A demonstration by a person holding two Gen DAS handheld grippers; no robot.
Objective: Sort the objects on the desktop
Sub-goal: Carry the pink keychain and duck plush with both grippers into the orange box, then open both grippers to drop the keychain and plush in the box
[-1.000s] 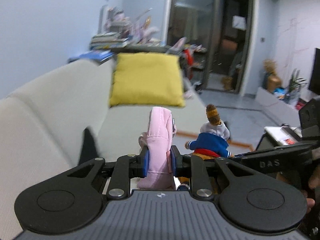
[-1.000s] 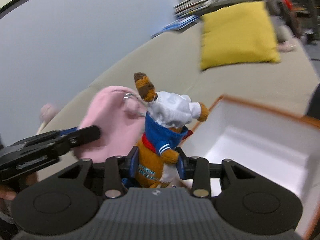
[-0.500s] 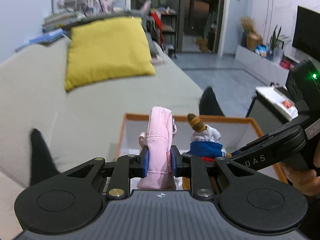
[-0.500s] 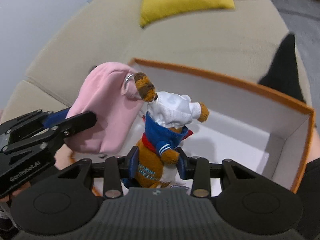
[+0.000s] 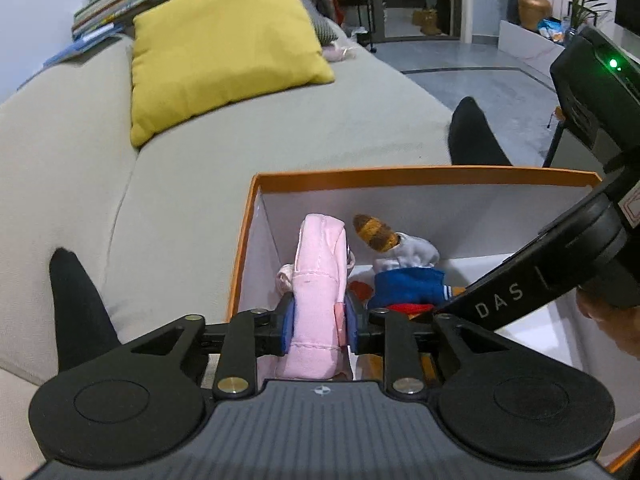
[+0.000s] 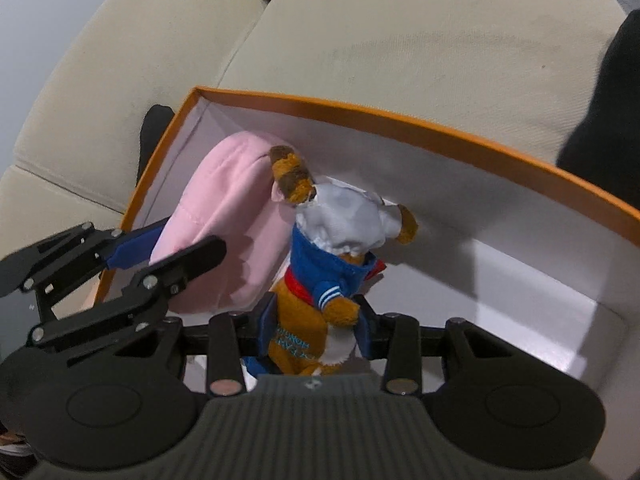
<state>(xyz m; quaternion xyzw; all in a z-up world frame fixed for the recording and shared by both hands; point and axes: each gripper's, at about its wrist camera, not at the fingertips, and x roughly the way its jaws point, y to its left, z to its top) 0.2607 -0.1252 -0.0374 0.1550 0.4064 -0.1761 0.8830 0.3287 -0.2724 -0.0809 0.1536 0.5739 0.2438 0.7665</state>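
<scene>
Left gripper point(image 5: 320, 316): its blue pads are pinching a pink fabric pouch point(image 5: 320, 276), holding it upright inside the box.
Right gripper point(image 6: 316, 334): its fingers are clamping the lower body of a plush toy point(image 6: 328, 264) in a blue jacket, inside the box, touching the pouch.
Box point(image 6: 400, 124): orange-rimmed, white inside, sitting on the beige sofa point(image 5: 180, 184); its near wall is being hidden behind both grippers.
Hard to read: the toy's face is turning away; its printing is blurred.
Beyond the box: a yellow cushion point(image 5: 224, 48).
</scene>
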